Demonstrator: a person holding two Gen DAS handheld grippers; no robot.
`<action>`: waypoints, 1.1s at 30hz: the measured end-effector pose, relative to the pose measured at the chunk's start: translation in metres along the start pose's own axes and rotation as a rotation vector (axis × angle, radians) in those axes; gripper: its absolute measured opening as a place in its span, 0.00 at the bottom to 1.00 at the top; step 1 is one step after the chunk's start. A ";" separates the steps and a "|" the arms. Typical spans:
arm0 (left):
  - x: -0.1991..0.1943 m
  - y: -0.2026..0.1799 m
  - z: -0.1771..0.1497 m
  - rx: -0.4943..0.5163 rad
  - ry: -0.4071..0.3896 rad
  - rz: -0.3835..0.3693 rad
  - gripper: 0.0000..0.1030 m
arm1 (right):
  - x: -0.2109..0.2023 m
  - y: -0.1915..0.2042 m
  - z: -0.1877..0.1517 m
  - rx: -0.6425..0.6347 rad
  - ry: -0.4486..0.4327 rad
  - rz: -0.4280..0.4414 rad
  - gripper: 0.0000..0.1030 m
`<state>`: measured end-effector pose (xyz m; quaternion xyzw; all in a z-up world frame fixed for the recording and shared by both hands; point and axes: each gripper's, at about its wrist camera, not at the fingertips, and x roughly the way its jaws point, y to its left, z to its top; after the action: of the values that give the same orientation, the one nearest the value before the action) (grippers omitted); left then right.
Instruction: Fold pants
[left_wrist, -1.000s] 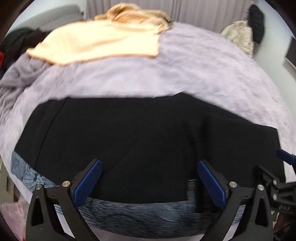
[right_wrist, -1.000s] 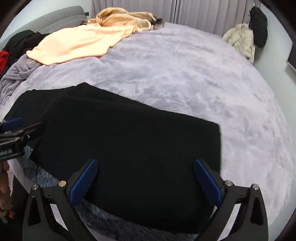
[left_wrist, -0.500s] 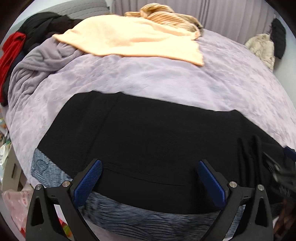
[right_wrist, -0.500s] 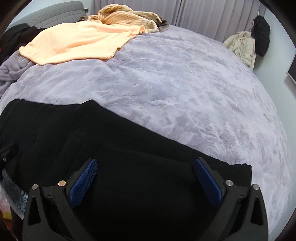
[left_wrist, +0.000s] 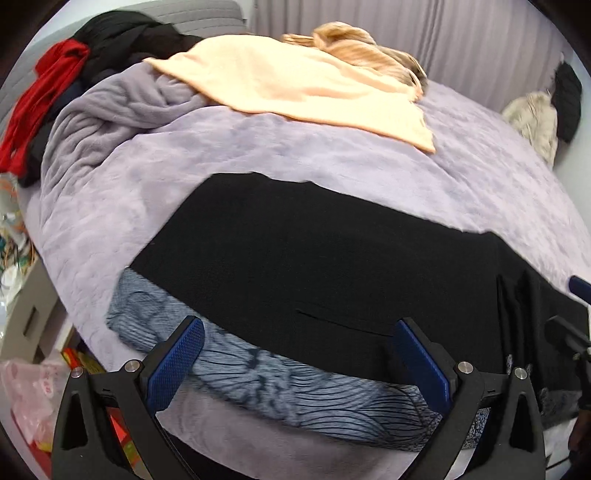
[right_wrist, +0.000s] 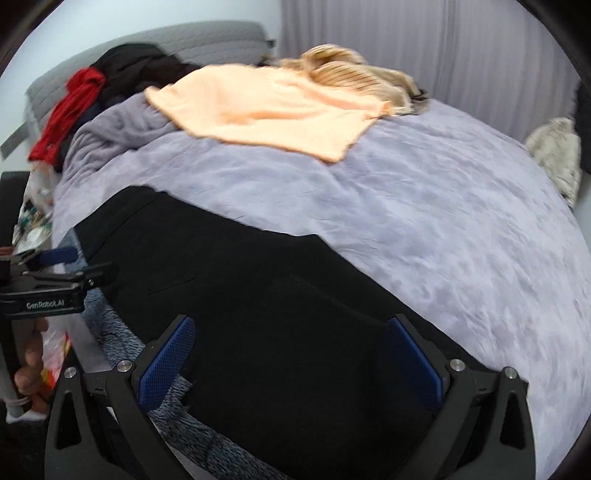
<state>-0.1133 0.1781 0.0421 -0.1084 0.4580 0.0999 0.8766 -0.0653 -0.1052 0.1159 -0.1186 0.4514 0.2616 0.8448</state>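
- Left wrist view: the left tool (left_wrist: 299, 363) hangs over the near edge of the bed (left_wrist: 332, 155), its blue pads spread wide with nothing between them. The black pants (left_wrist: 332, 258) lie flat along that near edge, on top of a grey patterned cloth (left_wrist: 277, 373) that peeks out beneath them. At the right end the fabric looks doubled into ridges — apparently one fold laid over. The right tool's tip (left_wrist: 580, 288) shows at the frame's right border. A peach garment (left_wrist: 295, 88) sits toward the far side.
- Right wrist view: the right tool (right_wrist: 291, 360) is likewise spread and empty above the pants (right_wrist: 258, 295), where a layer overlaps near its pads. The left tool (right_wrist: 55, 280) is at the left, over the pants' other end.
- Judgement: folding seems partly done — the pants still make a long strip, so at least one more fold remains.
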 end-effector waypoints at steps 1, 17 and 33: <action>0.002 0.007 0.001 -0.021 0.002 -0.009 1.00 | 0.010 0.007 0.012 -0.059 0.035 0.030 1.00; 0.029 0.059 0.003 -0.079 0.078 0.000 1.00 | 0.168 0.107 0.110 -0.502 0.356 0.498 1.00; 0.018 0.150 0.017 -0.203 0.031 -0.340 1.00 | 0.132 0.153 0.135 -0.693 0.248 0.722 0.25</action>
<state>-0.1311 0.3278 0.0225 -0.2734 0.4343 -0.0056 0.8583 0.0050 0.1252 0.0888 -0.2584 0.4470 0.6548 0.5520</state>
